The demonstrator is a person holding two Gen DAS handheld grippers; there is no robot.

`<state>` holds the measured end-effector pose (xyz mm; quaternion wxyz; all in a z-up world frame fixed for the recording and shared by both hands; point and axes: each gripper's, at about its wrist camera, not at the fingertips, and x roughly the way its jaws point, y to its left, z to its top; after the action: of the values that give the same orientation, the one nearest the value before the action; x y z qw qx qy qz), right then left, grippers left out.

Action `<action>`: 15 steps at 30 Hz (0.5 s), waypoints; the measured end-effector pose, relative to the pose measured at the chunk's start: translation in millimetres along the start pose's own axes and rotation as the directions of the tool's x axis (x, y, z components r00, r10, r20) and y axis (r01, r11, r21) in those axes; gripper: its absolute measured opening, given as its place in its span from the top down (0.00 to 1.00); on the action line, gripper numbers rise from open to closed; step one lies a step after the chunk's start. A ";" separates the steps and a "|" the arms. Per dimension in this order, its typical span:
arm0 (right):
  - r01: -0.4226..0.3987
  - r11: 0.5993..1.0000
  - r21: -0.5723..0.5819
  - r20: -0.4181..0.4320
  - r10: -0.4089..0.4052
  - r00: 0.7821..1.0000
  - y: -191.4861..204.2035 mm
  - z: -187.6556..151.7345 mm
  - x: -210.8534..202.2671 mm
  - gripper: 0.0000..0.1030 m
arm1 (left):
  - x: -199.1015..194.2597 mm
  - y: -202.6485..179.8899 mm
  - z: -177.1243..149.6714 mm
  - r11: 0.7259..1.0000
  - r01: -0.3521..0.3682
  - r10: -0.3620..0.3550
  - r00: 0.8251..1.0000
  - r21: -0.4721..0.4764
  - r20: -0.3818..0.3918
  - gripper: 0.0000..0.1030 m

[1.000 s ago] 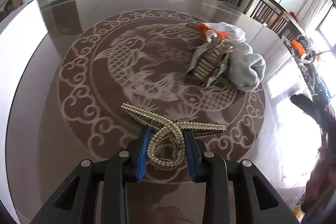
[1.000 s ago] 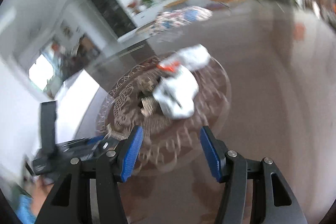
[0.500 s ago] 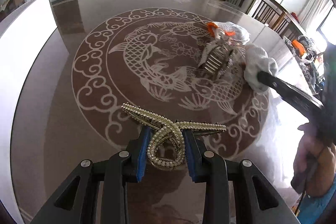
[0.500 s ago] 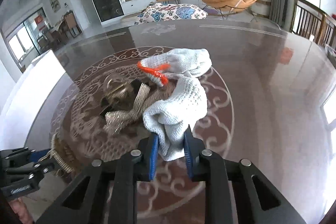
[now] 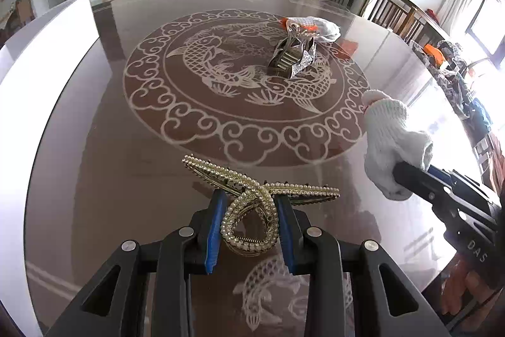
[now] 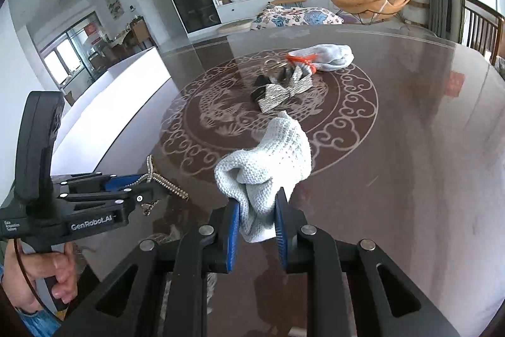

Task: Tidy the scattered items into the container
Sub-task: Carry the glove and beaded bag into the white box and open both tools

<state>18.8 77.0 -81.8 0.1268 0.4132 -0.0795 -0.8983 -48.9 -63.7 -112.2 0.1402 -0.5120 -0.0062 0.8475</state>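
Observation:
My left gripper (image 5: 250, 212) is shut on a gold pearl-studded hair claw (image 5: 252, 204), held above the dark glass table (image 5: 110, 163). My right gripper (image 6: 256, 212) is shut on a white knitted glove (image 6: 268, 163), lifted off the table; the same glove (image 5: 391, 144) shows at the right in the left wrist view. Near the table's middle a silver ribbed hair claw (image 5: 292, 57) stands upright, and a second white glove with an orange cuff (image 5: 315, 27) lies just behind it. The white container (image 6: 110, 103) stands at the table's left edge.
The round table carries a pale fish pattern (image 5: 243, 81). A person's hand (image 6: 41, 277) grips the left gripper's handle at lower left in the right wrist view. Wooden chairs (image 5: 397, 15) stand beyond the table's far right edge.
The right gripper closed on the white glove and pulled it away from the silver claw, towards the near side. The left gripper drew back with the pearl claw still clamped.

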 end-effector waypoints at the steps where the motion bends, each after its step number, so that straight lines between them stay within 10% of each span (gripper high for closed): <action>1: -0.001 1.000 -0.004 0.001 0.001 1.000 2.7 -1.5 -2.3 0.80 | -2.0 1.0 -2.3 1.000 0.000 0.000 1.000 -0.004 0.002 0.70; 15: -0.002 0.998 -0.060 0.003 0.002 1.000 35.2 -5.0 -14.8 0.80 | -27.5 13.2 -14.5 0.998 -0.066 0.066 0.997 -0.007 0.050 0.70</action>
<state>37.6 47.4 -65.6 0.1399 0.4076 -0.0529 -0.9008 -27.3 -85.0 -97.3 0.1107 -0.4908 0.0051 0.8642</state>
